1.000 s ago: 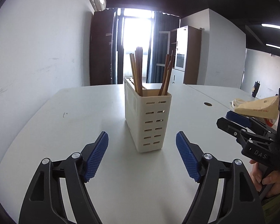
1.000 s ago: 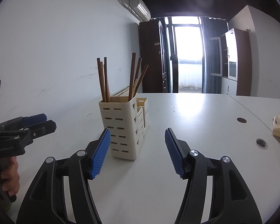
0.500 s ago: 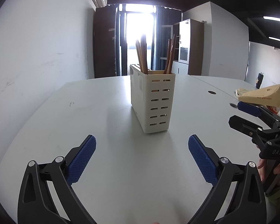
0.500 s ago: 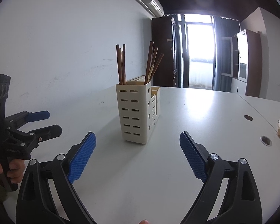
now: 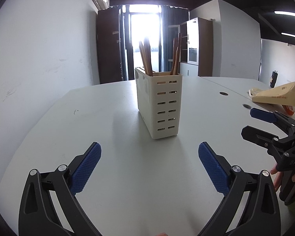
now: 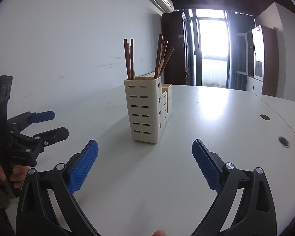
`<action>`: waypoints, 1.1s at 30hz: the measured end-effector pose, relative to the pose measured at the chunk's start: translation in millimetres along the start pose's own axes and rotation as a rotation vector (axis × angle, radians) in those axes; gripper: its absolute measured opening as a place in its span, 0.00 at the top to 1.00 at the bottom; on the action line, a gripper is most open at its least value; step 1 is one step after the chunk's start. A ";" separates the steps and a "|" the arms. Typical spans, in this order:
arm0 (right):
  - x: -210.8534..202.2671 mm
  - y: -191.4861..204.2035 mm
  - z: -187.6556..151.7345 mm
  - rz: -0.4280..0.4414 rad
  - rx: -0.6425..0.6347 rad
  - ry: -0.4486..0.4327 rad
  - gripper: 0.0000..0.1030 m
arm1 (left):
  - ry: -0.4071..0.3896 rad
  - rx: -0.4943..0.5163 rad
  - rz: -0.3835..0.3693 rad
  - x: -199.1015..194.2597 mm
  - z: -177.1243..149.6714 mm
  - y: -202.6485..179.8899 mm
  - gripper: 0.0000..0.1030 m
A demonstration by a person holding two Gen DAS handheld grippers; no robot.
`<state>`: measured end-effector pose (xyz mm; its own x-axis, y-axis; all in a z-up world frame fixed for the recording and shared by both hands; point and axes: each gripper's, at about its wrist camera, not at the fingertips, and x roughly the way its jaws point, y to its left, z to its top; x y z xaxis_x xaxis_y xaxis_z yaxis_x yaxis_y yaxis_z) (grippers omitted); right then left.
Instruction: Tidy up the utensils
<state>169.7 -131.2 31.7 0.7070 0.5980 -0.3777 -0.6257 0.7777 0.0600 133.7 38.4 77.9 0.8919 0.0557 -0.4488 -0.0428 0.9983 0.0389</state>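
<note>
Here, a cream slotted utensil holder (image 5: 159,106) is being shown standing upright on a white surface (image 5: 108,137), well out from the wall. Brown chopsticks (image 5: 146,58) are being held in it in two bunches, leaning slightly apart, their tops standing above the rim. In the right wrist view a lower side compartment (image 6: 165,98) is being shown attached to the holder's right flank.

The left hand-held gripper (image 5: 149,168) is being presented in the foreground of its own view with its jaws spread wide, having just been opening; only bare surface is being framed between the blue ribbed pads (image 5: 86,169), and the holder is being kept clear of them, farther along the surface. The right hand-held gripper (image 6: 145,167) is being presented likewise, its jaws spread wide after just having been opening, nothing being pressed between its pads (image 6: 82,169).

Each gripper is being caught at the edge of the other's view, jaws parted and empty, with the person's fingers (image 5: 276,177) being seen wrapped on the handle.

At the far right of the surface a tan paper bag (image 5: 275,97) is being shown lying near two round cable holes (image 5: 223,93). A bright doorway (image 5: 144,37) and dark cabinets are being seen beyond.
</note>
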 end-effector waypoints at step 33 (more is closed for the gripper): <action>-1.0 -2.8 -3.1 0.012 0.009 0.018 0.06 | 0.045 0.012 -0.010 5.8 -4.0 -7.4 0.06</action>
<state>169.7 -134.6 29.0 0.6934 0.6034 -0.3939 -0.6308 0.7725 0.0730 137.4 31.4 71.5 0.8710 0.0466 -0.4890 -0.0283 0.9986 0.0448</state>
